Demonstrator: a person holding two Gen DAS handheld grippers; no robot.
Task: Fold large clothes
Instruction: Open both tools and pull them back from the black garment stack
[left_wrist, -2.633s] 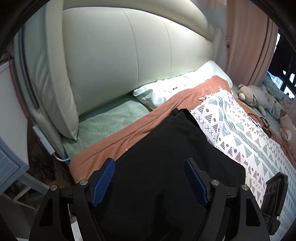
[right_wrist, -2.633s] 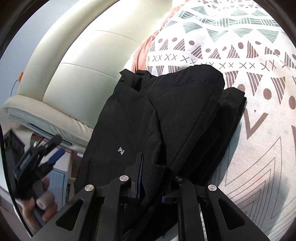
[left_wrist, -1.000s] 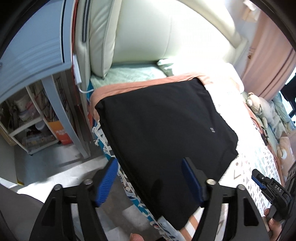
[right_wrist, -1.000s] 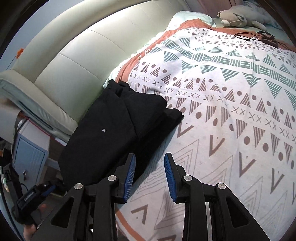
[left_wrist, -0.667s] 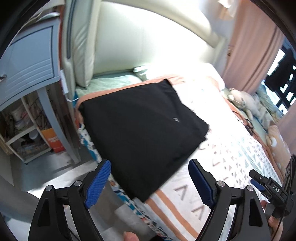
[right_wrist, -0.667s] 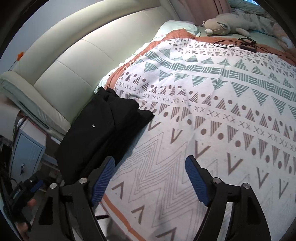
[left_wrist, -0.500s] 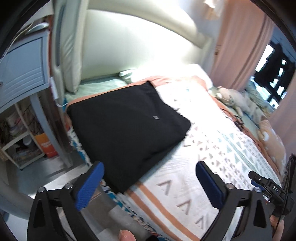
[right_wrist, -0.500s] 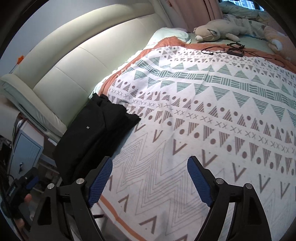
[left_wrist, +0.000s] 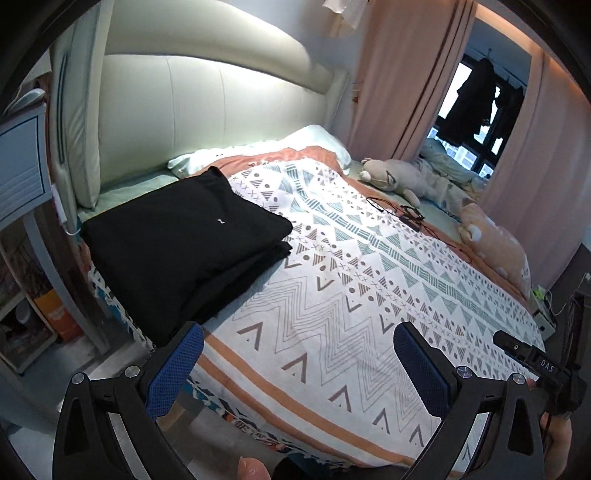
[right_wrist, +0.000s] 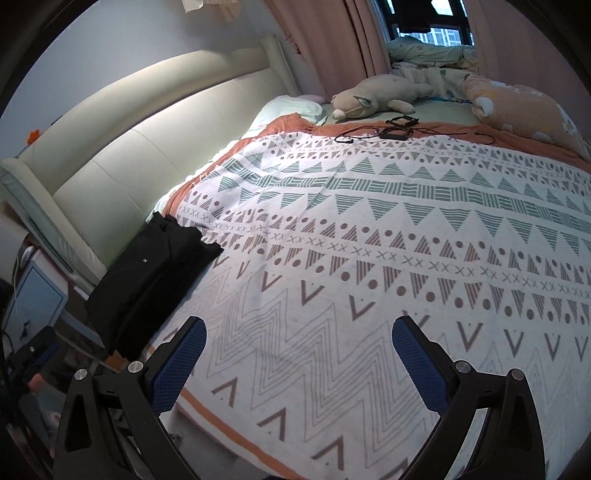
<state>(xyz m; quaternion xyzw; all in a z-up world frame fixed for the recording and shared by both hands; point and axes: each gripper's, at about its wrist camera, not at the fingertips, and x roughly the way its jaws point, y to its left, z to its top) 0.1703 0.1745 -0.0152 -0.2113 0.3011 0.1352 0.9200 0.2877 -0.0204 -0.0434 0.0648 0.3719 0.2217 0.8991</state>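
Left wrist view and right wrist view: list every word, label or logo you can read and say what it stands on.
"DAS": white letters on the right gripper, seen in the left wrist view.
Small white mark on the folded black garment: too small to read in either view.
Orange package under the bedside cabinet: print blurred, unreadable.

The folded black clothes (left_wrist: 184, 236) are soft, matt cloth. The bed cover (left_wrist: 351, 288) is thin printed cloth with small wrinkles. The headboard (left_wrist: 207, 110) looks like smooth, slightly shiny leather. Each hand-held gripper (left_wrist: 299, 365) is black plastic with bumpy blue pads (left_wrist: 173, 369) and shiny metal screws.
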